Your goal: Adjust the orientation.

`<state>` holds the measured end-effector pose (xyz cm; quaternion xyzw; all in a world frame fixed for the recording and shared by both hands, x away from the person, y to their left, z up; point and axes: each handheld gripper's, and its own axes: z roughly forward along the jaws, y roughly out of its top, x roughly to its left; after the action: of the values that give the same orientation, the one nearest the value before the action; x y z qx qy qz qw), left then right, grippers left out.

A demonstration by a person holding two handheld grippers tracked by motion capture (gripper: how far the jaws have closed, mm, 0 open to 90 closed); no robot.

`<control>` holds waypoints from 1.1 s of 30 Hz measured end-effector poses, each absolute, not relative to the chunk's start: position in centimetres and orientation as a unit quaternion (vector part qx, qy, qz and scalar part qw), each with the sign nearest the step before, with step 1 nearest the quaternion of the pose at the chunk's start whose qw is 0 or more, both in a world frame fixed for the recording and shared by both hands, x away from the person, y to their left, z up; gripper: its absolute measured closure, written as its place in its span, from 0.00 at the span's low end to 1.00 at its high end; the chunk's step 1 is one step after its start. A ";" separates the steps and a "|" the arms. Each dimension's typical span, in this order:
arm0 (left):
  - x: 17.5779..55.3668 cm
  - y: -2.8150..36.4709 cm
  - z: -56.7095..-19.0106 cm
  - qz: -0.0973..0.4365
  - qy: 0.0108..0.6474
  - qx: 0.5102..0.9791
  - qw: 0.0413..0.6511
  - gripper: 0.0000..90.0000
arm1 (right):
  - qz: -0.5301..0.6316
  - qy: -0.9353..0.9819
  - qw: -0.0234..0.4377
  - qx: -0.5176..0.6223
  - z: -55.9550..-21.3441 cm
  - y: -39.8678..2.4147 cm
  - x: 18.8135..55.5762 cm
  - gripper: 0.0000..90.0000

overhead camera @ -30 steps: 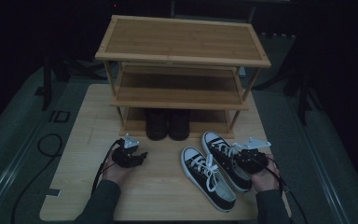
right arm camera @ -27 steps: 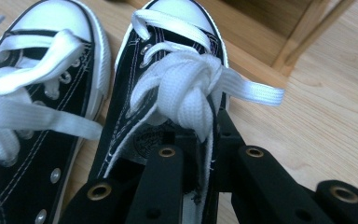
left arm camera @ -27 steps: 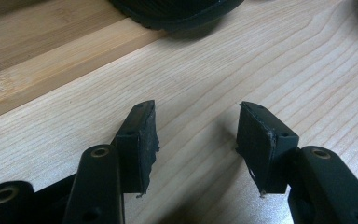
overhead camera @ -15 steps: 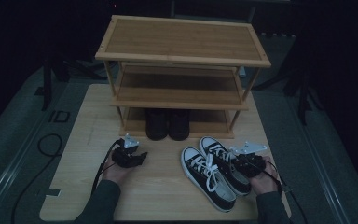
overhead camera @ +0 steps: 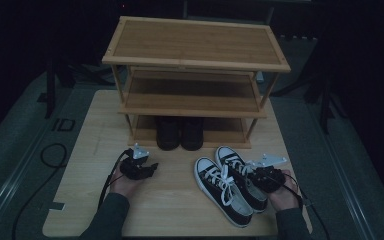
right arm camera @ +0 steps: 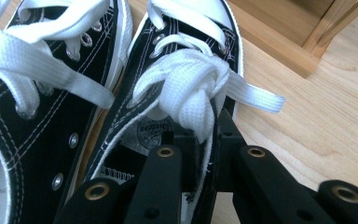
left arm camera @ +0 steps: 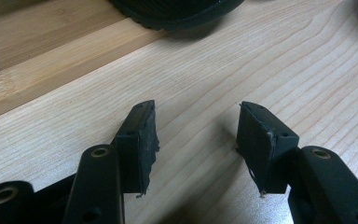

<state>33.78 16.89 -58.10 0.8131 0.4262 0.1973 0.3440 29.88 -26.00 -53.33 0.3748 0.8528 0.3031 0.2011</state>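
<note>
Two black canvas sneakers with white laces lie side by side on the wooden table point(overhead camera: 170, 215), right of centre. My right gripper point(overhead camera: 261, 175) is shut on the collar wall of the right-hand sneaker point(overhead camera: 235, 165), near its heel. In the right gripper view the right gripper point(right arm camera: 198, 136) pinches that sneaker point(right arm camera: 182, 60) just under its lace knot, with the other sneaker point(right arm camera: 37, 107) alongside it. The left-hand sneaker point(overhead camera: 220, 192) touches the held one. My left gripper point(overhead camera: 147, 170) rests low over the table, left of centre. In the left gripper view the left gripper point(left arm camera: 196, 135) stands open over bare wood.
A three-tier bamboo shoe rack point(overhead camera: 195, 47) stands at the back of the table. A pair of black shoes point(overhead camera: 180, 132) sits on its bottom shelf, and one shoe's toe point(left arm camera: 177, 11) shows ahead of the left gripper. A black cable point(overhead camera: 45, 160) lies on the floor at left.
My right gripper and the sneaker it holds have shifted slightly toward the near edge, closer to the other sneaker. The left gripper has stayed where it was.
</note>
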 end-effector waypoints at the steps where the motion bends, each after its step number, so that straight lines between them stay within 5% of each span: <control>1: 33.8 16.9 -58.1 0.197 0.426 0.813 0.344 0.53 | 0.299 0.855 0.199 0.374 -53.3 -26.0 29.9 0.92; 17: 33.8 16.9 -58.1 0.197 0.427 0.812 0.345 0.53 | 0.269 0.880 0.143 0.365 -52.5 -26.4 29.5 0.68; 33: 33.8 16.8 -58.1 0.198 0.428 0.811 0.346 0.53 | 0.292 0.874 0.134 0.364 -49.2 -27.8 28.4 0.51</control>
<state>33.75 16.85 -58.14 0.8113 0.4275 0.1985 0.3457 28.45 -27.80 -49.21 0.3642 0.8742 0.2921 0.1336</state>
